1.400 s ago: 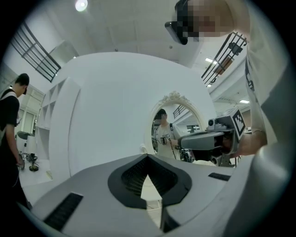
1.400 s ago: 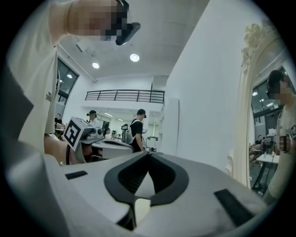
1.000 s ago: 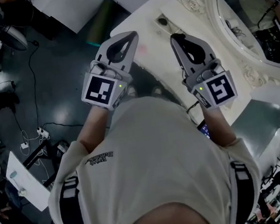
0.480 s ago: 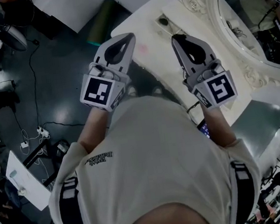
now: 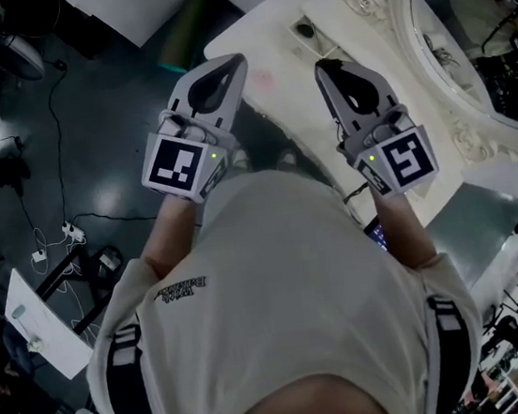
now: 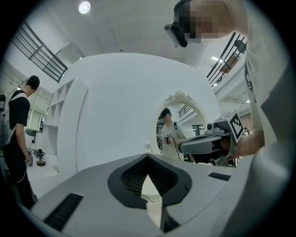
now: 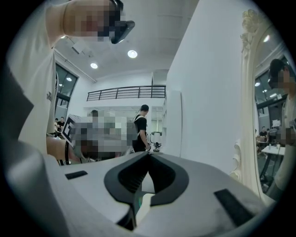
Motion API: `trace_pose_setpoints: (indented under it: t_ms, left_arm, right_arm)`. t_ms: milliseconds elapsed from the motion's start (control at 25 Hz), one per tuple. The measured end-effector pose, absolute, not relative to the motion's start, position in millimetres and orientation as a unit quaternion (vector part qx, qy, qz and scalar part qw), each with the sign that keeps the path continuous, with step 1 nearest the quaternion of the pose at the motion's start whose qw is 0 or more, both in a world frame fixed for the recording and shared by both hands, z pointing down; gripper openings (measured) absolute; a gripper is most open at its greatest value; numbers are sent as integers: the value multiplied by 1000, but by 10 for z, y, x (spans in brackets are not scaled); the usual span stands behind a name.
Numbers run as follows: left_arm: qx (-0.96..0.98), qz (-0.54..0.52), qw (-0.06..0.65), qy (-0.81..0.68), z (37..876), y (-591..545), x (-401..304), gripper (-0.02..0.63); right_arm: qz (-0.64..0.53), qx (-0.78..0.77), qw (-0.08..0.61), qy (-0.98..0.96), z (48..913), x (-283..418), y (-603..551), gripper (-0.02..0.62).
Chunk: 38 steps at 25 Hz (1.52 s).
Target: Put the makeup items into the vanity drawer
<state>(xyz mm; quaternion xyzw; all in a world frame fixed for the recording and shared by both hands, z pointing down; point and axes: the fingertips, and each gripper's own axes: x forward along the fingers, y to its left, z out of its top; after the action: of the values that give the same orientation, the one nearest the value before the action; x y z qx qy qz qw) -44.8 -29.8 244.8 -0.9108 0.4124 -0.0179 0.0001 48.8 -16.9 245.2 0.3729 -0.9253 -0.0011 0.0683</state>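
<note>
White-grey plastic, the left gripper (image 5: 238, 60) is held level before the chest with jaws closed on nothing, and the right gripper (image 5: 321, 70) beside it is closed and empty too. I judge one should first open a pair of jaws and lower it toward the front of the white vanity table (image 5: 266, 41). No makeup item can be made out, only a small dark round thing (image 5: 305, 29) on the tabletop, and the drawer is hidden; the table's long axis runs from upper left to lower right in the head view, its front facing the person.
</note>
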Motion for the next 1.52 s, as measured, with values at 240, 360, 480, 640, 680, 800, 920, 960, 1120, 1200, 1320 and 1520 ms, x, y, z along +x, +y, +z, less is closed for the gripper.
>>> trace_pose_setpoints:
  t_ms: [240, 360, 480, 640, 680, 800, 920, 960, 1120, 1200, 1320, 1520]
  left_arm:
    - [-904, -19, -6, 426, 2561, -425, -589, 12]
    - [-902, -22, -8, 431, 2607, -510, -636, 12]
    - [-900, -28, -12, 435, 2667, -619, -683, 14]
    - [-897, -37, -21, 439, 2805, -788, -730, 14]
    - [-897, -39, -22, 440, 2846, -831, -743, 14]
    - [-894, -50, -30, 444, 2993, -967, -796, 14]
    - [-890, -63, -46, 449, 3187, -1117, -860, 14]
    - [-888, -65, -54, 451, 3257, -1167, -879, 14]
    - [-883, -82, -83, 454, 3577, -1346, -959, 14]
    - [-880, -99, -92, 455, 3765, -1436, -995, 14]
    - [-877, -122, -108, 451, 4053, -1534, -996, 14]
    - [-875, -144, -142, 439, 4493, -1652, -990, 14]
  right_arm:
    - [-4, 354, 91, -931, 2579, 331, -305, 5]
    - [-5, 347, 107, -932, 2700, 264, -401, 5]
    - [-4, 338, 130, -932, 2857, 189, -527, 5]
    - [-3, 321, 156, -934, 3092, 67, -705, 6]
    - [-1, 317, 160, -935, 3152, 37, -750, 6]
    - [11, 307, 176, -935, 3367, -51, -886, 17]
    - [25, 292, 195, -936, 3602, -152, -1018, 41]
    - [29, 287, 203, -936, 3684, -177, -1061, 41]
    - [43, 275, 236, -931, 4046, -253, -1235, 54]
    - [56, 271, 253, -927, 4278, -269, -1333, 54]
    - [82, 263, 281, -919, 4670, -247, -1426, 63]
    - [120, 247, 328, -904, 5277, -245, -1474, 77]
